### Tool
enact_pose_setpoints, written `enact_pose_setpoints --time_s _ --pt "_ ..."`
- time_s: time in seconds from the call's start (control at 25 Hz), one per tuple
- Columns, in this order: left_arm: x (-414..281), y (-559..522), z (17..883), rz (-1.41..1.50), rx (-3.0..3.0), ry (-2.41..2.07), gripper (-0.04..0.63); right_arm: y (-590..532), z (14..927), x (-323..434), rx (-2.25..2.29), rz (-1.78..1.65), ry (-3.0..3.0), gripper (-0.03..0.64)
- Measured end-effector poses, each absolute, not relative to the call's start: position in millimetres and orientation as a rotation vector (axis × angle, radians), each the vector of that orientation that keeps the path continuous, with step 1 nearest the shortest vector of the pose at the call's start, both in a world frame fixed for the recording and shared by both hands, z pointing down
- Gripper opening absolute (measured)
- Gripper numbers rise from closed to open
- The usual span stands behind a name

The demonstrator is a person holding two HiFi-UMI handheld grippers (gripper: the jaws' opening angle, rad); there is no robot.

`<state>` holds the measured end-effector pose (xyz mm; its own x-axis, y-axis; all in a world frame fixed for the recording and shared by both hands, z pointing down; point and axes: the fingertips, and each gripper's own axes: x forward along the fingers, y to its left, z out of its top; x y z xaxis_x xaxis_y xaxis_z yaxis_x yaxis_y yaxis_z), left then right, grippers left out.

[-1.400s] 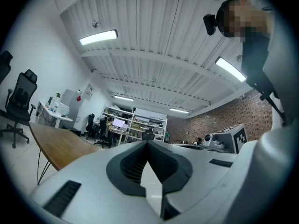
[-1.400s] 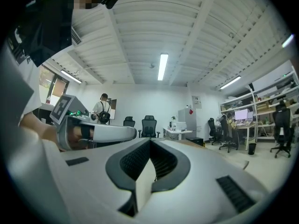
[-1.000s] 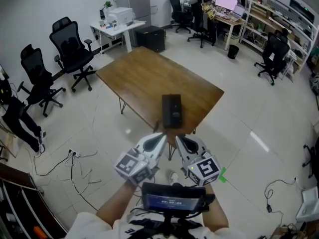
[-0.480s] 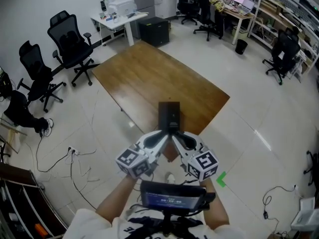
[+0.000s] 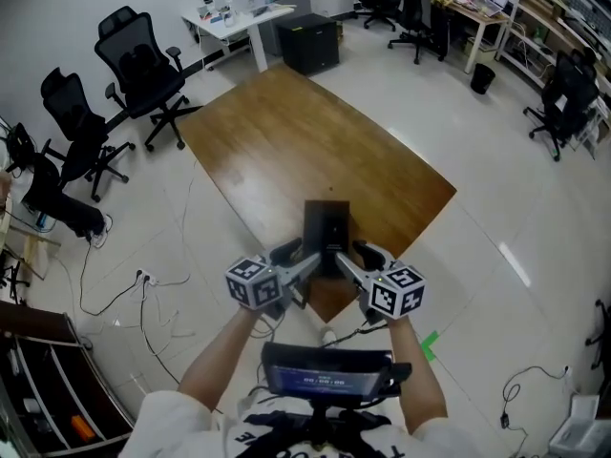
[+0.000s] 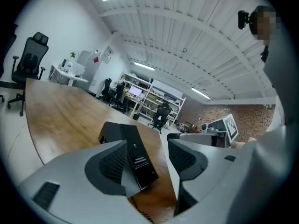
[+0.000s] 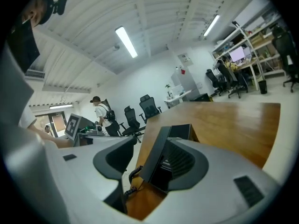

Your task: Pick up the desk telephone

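Desk telephone (image 5: 326, 225): near end partly hidden

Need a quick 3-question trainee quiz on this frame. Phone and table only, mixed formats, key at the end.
1. True or false: the phone lies in the middle of the table.
2. The phone is: A white, B black, C red?
3. What runs off the phone's near end?

Key:
1. False: it lies by the table's near corner.
2. B.
3. A coiled cord.
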<state>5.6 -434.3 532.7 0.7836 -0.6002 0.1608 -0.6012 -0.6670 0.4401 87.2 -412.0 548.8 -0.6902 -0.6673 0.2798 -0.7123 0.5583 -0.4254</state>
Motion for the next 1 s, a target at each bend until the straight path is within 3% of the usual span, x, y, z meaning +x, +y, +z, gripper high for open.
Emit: enact_pose_setpoints --time_s 0.16,0.24,0.36,0.44,0.76,0.84,1.0 --pt "7 -463 569 0.099 2.450 -0.879 0.281 -440 585 96 1.128 0.984 -2.651 0.288" --pt "7 -476 586 0.147 2.431 -0.855 0.323 -454 600 98 1.094 1.056 -2.625 0.288" --pt "5 -489 604 0.175 2.394 -0.816 0.325 -470 615 95 1.029 1.161 -2.595 0.290" --pt "6 -494 614 0.196 2.378 -0.786 0.325 -476 628 90 0.975 1.213 -2.567 0.325" --pt "30 -503 631 0.212 2.334 -0.591 0.327 -494 640 69 0.780 1.329 -2.564 0.334" --pt "36 -502 631 0.223 2.325 -0.549 0.262 -496 640 63 0.726 1.339 -2.567 0.290" --pt "37 -503 632 0.220 2.312 -0.536 0.259 -504 641 53 0.707 1.363 -2.563 0.276"
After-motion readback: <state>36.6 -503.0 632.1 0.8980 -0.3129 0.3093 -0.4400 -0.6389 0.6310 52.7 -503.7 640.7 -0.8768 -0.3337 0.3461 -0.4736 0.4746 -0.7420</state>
